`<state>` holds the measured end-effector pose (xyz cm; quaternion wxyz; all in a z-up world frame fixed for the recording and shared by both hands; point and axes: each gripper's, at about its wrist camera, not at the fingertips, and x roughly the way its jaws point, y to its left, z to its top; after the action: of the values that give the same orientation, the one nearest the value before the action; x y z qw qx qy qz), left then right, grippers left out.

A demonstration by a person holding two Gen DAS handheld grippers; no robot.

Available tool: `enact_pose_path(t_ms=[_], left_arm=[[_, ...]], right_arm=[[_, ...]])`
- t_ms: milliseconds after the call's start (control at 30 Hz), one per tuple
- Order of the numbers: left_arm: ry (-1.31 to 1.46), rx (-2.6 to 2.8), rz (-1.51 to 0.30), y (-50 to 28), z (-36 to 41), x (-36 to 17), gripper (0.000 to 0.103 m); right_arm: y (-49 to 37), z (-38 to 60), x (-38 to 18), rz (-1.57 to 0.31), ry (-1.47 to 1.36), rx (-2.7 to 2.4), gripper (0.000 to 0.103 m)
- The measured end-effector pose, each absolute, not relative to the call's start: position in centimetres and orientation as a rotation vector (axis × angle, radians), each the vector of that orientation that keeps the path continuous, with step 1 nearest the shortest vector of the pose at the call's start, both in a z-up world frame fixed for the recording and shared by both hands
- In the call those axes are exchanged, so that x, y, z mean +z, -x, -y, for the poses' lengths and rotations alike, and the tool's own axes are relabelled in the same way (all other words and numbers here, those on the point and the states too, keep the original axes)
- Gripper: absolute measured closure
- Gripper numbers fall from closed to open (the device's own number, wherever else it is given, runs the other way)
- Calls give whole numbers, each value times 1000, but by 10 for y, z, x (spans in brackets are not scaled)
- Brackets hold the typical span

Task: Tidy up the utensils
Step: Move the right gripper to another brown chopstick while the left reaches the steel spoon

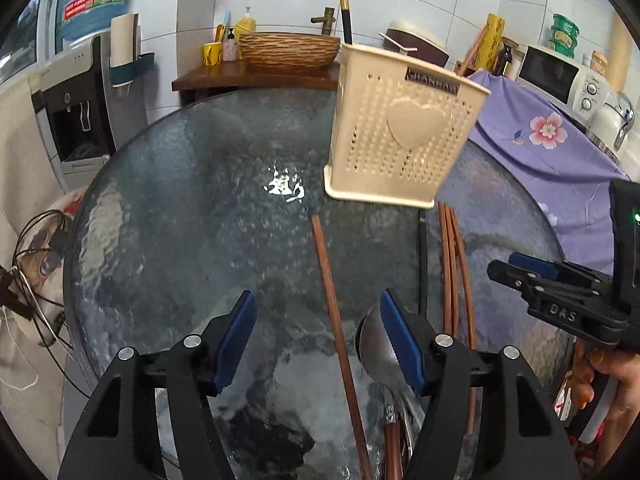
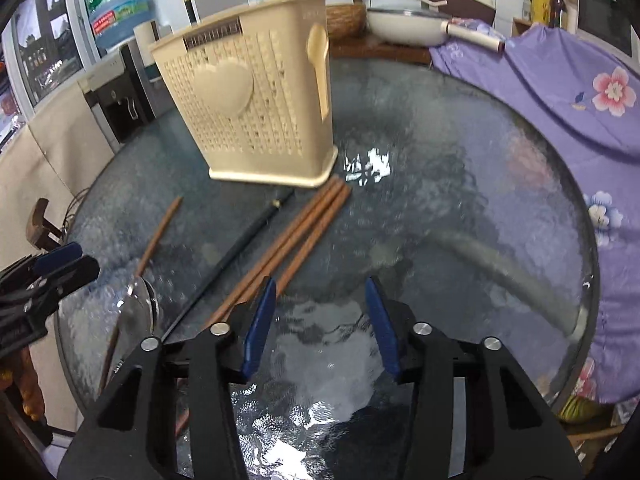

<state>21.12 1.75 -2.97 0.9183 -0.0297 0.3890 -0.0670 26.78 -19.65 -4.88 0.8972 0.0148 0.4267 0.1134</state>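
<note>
Cream utensil holder (image 1: pixel 400 132) stands upright on the round glass table (image 1: pixel 168 208), w/ a heart on its front. Just in front of it lie three brown chopsticks (image 2: pixel 288 248) side by side, a black one (image 2: pixel 236 252) beside them, a single brown one (image 1: pixel 336 320) apart, plus a metal spoon (image 1: pixel 376 344). Left gripper (image 1: pixel 318 344) is spread wide over that single chopstick, nothing pinched. Right gripper (image 2: pixel 320 324) is spread too, empty, w/ bare glass between its pads.

Glossy rippled glass table (image 1: pixel 180 200), perforated matt plastic holder (image 1: pixel 400 136), wooden chopsticks (image 2: pixel 288 244).
</note>
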Motion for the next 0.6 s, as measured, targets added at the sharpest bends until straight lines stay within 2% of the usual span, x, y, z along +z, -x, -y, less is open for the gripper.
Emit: enact_pose_path(t_ms=[467, 600], left_arm=[[10, -165, -833, -186, 4, -49, 43], [0, -182, -845, -182, 12, -54, 43]], right_arm=[[-284, 170, -60, -929, 19, 211, 66], [-291, 169, -59, -951, 4, 237, 74]])
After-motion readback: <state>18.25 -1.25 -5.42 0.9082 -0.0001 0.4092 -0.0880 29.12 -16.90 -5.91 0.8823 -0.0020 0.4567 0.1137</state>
